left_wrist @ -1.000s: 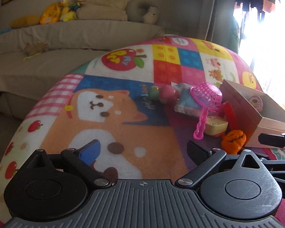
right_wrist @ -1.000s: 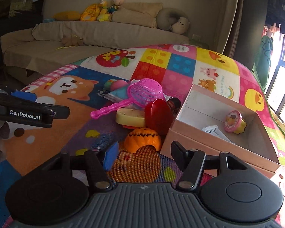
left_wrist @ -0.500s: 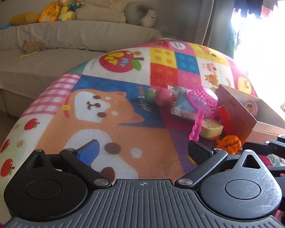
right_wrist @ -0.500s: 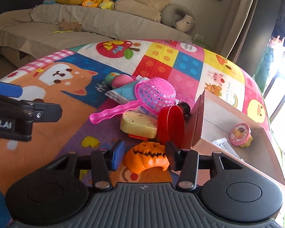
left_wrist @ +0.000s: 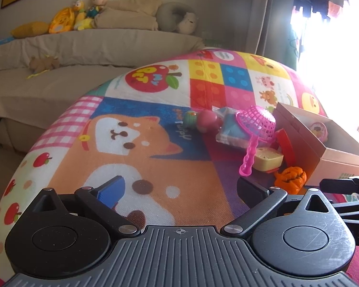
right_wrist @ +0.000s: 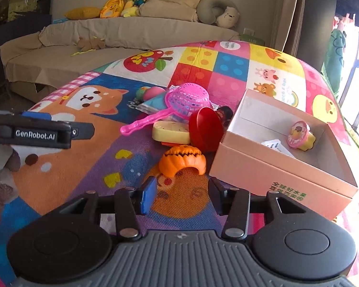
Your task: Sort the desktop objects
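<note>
Orange pumpkin [right_wrist: 182,161], pink mesh strainer [right_wrist: 187,99], red bowl [right_wrist: 205,129], patchwork cartoon mat [right_wrist: 229,67].

Your daylight floods from window [left_wrist: 335,59] right of jaws, blown to white glare in left view. Sofa [right_wrist: 107,38] beyond jaws dimmer, slightly soft. Play mat [left_wrist: 155,124] bulges, fisheye bending your edges. No motion blur.

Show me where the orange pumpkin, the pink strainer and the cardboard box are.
orange pumpkin [right_wrist: 182,160]: right wrist view, its ribbed top.
pink strainer [right_wrist: 187,99]: right wrist view, its mesh bowl.
cardboard box [right_wrist: 258,167]: right wrist view, its near outer wall.
</note>
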Demonstrator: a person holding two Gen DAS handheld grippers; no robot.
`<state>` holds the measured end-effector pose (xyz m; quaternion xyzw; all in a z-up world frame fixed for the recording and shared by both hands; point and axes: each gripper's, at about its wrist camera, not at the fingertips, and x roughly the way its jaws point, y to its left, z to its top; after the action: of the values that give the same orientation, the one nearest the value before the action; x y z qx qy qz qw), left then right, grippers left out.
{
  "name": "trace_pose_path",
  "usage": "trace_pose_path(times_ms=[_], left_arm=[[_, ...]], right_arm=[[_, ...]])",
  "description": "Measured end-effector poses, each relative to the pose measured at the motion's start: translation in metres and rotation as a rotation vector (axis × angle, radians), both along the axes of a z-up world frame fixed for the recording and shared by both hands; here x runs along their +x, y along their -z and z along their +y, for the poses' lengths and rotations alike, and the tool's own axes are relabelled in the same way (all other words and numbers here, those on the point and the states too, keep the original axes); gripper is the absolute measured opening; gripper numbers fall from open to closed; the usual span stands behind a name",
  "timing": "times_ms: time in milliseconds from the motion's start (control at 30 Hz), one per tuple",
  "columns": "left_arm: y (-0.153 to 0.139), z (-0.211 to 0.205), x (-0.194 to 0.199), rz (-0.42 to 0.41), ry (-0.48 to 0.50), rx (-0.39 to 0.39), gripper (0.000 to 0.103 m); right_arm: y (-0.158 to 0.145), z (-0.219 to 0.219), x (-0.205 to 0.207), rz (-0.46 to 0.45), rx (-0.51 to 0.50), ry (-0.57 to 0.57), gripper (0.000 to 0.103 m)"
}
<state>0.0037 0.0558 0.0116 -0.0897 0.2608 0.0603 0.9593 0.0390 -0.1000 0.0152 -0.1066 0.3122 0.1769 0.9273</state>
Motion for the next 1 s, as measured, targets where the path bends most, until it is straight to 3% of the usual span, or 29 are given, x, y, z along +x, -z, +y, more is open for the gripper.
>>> trace_pose_path(times_ms=[33, 167, 200, 233, 267, 367, 500, 633, 733, 800, 867, 900, 933, 1000], left_arm=[[0.000, 0.001, 0.000, -0.003, -0.001, -0.003, 0.102], [0.000, 0.004, -0.001, -0.006, -0.003, -0.025, 0.103], [0.000, 0.005, 0.000, -0.005, -0.003, -0.030, 0.103], [0.000, 0.005, 0.000, -0.004, -0.004, -0.034, 0.103], [0.000, 0.006, 0.000, -0.004, -0.003, -0.037, 0.103], [0.001, 0.006, 0.000, -0.004, -0.004, -0.037, 0.103], [0.001, 0.004, 0.000, -0.004, 0.000, -0.019, 0.103], [0.001, -0.001, 0.004, 0.015, 0.010, 0.006, 0.103], [0.001, -0.007, 0.008, 0.038, 0.027, 0.042, 0.103], [0.001, -0.015, 0.010, 0.054, 0.042, 0.079, 0.103], [0.002, -0.022, 0.012, 0.060, 0.059, 0.117, 0.103], [0.002, -0.025, 0.012, 0.064, 0.067, 0.136, 0.103], [0.003, -0.028, 0.013, 0.068, 0.070, 0.150, 0.103], [0.003, -0.031, 0.012, 0.071, 0.066, 0.169, 0.103]], right_arm=[[0.002, 0.006, 0.011, 0.027, 0.019, 0.035, 0.065], [0.012, 0.018, 0.041, 0.114, 0.074, 0.142, 0.065], [0.014, 0.020, 0.043, 0.111, 0.070, 0.152, 0.061], [0.015, 0.021, 0.043, 0.106, 0.062, 0.153, 0.046], [0.015, 0.021, 0.042, 0.102, 0.052, 0.149, 0.039], [0.013, 0.008, 0.032, 0.099, 0.056, 0.143, 0.024], [0.011, -0.024, 0.007, 0.090, 0.066, 0.127, 0.024], [0.014, -0.057, -0.019, 0.062, 0.035, 0.187, 0.024], [0.013, -0.086, -0.035, 0.044, 0.066, 0.232, 0.025], [0.009, -0.103, -0.043, 0.014, 0.097, 0.266, 0.028], [0.002, -0.119, -0.045, -0.036, 0.123, 0.303, 0.047], [-0.004, -0.128, -0.043, -0.068, 0.145, 0.331, 0.066], [-0.009, -0.137, -0.039, -0.089, 0.167, 0.357, 0.074], [-0.018, -0.152, -0.025, -0.110, 0.213, 0.396, 0.075]])
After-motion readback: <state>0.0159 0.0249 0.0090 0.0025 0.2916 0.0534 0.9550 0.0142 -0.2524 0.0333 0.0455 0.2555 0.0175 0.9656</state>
